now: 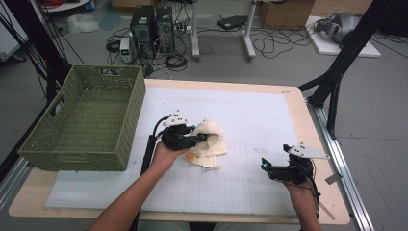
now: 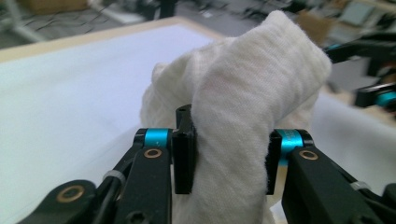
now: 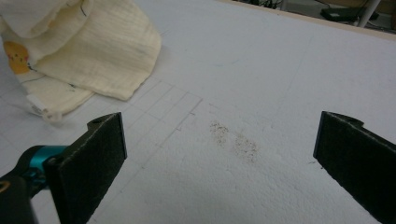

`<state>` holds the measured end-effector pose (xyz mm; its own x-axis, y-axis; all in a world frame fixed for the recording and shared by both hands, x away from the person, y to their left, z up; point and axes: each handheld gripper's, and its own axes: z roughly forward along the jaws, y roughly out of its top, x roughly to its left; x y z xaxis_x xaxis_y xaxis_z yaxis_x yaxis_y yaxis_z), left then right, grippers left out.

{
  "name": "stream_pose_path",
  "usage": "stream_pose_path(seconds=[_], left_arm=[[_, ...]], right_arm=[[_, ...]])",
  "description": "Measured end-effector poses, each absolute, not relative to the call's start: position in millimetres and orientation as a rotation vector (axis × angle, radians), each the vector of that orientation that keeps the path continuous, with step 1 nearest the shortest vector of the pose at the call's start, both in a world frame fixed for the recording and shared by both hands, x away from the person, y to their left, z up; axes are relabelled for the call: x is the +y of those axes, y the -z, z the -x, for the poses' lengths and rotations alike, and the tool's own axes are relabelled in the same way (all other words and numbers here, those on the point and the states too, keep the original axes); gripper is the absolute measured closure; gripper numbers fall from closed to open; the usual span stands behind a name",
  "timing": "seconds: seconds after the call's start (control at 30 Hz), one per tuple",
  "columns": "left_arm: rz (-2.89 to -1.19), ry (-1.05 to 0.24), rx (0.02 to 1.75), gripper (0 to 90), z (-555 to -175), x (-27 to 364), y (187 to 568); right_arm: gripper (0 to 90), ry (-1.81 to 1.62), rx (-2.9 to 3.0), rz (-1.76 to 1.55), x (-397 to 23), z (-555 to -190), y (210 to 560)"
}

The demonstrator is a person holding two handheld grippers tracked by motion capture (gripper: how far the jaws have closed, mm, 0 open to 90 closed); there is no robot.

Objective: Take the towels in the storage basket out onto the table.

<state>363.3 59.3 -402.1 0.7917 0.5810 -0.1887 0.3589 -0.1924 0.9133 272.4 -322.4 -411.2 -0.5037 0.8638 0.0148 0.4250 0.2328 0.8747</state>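
A cream cloth with a small orange print lies bunched at the middle of the white gridded mat. My left gripper reaches into it from the left. In the left gripper view a thick upright fold of the cloth fills the gap of the left gripper, and both pads touch it. My right gripper rests low at the mat's right front, with its jaws wide apart and nothing between them. In the right gripper view the right gripper faces bare mat, and the cloth lies off to the upper left.
An empty green woven basket stands on the table's left side, close to the left hand. A faint brown smudge marks the mat in front of the right gripper. Black frame legs rise beyond the table's right rear corner.
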Motion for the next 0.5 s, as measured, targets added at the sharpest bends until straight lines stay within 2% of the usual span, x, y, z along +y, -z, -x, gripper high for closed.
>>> stream_pose_path(seconds=[0.03, 0.07, 0.1, 0.13, 0.23, 0.5], left_arm=[[-1.828, -0.263, 0.759, 59.2, -365.5, 62.3, 405.1], [-1.847, -0.292, 0.816, 51.0, -367.4, 64.3, 407.2], [-1.859, -0.325, 0.863, 51.0, -369.2, 66.6, 408.4], [-1.861, -0.358, 0.897, 38.1, -370.1, 69.1, 408.3], [-1.805, -0.472, 0.924, 32.8, -365.8, 82.9, 397.6], [-1.748, -0.494, 0.839, 28.8, -348.4, 109.2, 382.4]], right_arm=[[1.5, -1.207, 2.033, -1.18, -321.8, -272.7, 411.9], [1.5, -1.202, 2.04, -1.169, -321.4, -273.2, 412.4], [1.5, -1.202, 2.04, -1.169, -321.4, -273.2, 412.4], [1.5, -1.198, 2.047, -1.163, -319.1, -273.8, 413.1], [1.5, -1.198, 2.056, -1.159, -316.3, -274.4, 413.6], [1.5, -1.205, 2.062, -1.147, -311.2, -275.2, 414.7]])
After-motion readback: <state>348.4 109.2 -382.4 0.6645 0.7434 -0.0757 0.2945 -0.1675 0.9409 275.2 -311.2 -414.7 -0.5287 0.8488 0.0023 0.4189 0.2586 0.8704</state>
